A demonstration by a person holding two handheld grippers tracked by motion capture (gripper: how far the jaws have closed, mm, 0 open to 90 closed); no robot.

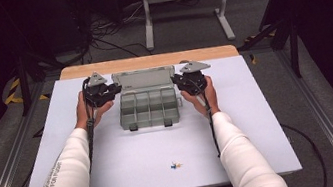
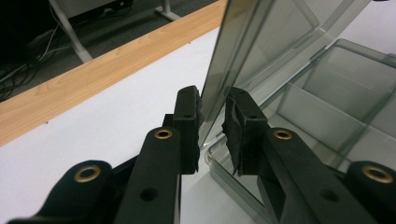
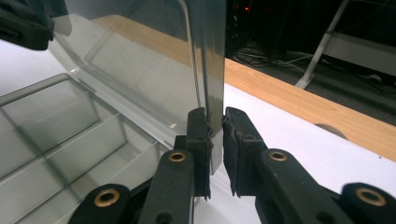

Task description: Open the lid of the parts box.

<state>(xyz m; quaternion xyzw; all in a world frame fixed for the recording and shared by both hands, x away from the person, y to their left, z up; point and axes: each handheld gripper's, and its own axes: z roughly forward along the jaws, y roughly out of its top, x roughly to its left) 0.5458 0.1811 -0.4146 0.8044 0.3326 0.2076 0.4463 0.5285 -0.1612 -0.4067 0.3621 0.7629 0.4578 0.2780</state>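
Note:
A clear plastic compartment box (image 1: 149, 110) sits at the far middle of the white table, its lid (image 1: 143, 78) standing upright at the back. My left gripper (image 1: 114, 89) is shut on the lid's left edge and my right gripper (image 1: 176, 80) on its right edge. In the left gripper view the lid (image 2: 261, 42) rises between the two pads of the gripper (image 2: 212, 126), with the empty compartments (image 2: 327, 116) to the right. In the right gripper view the gripper (image 3: 215, 140) pinches the lid's edge (image 3: 212, 60), with the tray (image 3: 56, 130) to the left.
A small blue and yellow object (image 1: 176, 165) lies on the white table top (image 1: 260, 124) near the front edge. A wooden strip (image 1: 149, 61) runs along the table's far side. Beyond it stand white desk legs (image 1: 147, 20) and floor cables.

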